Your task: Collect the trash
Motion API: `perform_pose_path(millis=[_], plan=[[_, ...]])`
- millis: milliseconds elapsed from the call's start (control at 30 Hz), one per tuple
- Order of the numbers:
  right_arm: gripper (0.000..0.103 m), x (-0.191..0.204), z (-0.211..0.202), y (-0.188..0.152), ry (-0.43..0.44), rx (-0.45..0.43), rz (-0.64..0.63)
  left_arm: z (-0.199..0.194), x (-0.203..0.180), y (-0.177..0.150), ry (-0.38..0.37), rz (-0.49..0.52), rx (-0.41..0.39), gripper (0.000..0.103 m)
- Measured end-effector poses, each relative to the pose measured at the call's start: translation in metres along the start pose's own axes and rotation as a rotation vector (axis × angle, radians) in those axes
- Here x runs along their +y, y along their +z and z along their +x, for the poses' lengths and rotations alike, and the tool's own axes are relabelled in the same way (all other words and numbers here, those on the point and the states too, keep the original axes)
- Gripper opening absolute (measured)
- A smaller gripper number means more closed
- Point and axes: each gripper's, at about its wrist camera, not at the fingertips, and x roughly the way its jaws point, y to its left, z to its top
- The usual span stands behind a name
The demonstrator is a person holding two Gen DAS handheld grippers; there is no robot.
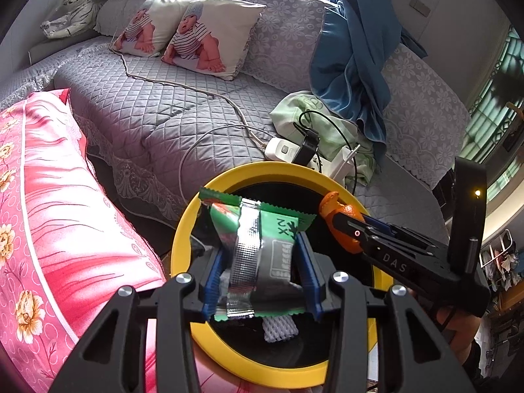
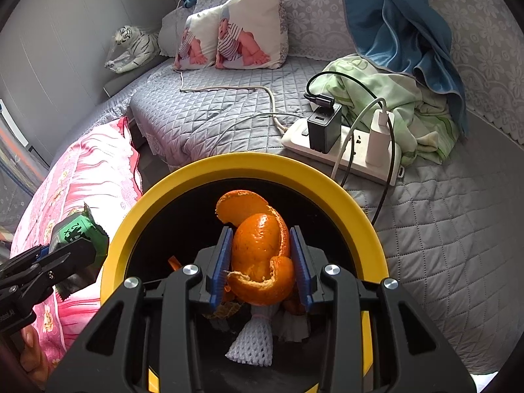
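Left tongs [image 1: 260,258] clamp green wrapper [image 1: 258,245], right tongs [image 2: 262,258] orange peel [image 2: 260,249] (seemingly above yellow-rimmed bin [image 2: 327,177]).

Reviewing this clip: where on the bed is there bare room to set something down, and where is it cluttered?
Bare quilted bed cover lies between the baby pillows and the yellow-rimmed bin, crossed only by a thin cable. More bare quilt sits right of the bin. Crowded: the power strip with chargers, the green cloth and blue fabric.
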Motion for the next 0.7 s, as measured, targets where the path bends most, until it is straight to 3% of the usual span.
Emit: perform_pose_path(millis=[100,267,333,700], plan=[[0.036,-0.001,0.0,0.001,-0.005,-0.002,-0.005,-0.001,0.001,0.0,0.002,-0.009,-0.001,0.039],[0.042,-0.006,-0.002,0.003,-0.016,0.0,0.021,-0.007,0.006,0.001,0.011,-0.036,-0.017,0.062],[0.044,-0.008,-0.004,0.004,-0.03,-0.008,0.025,-0.01,0.011,0.002,0.004,-0.063,-0.025,0.066],[0.045,-0.003,-0.023,0.007,-0.03,-0.044,0.016,-0.04,0.03,0.002,0.025,-0.109,-0.097,0.066]])
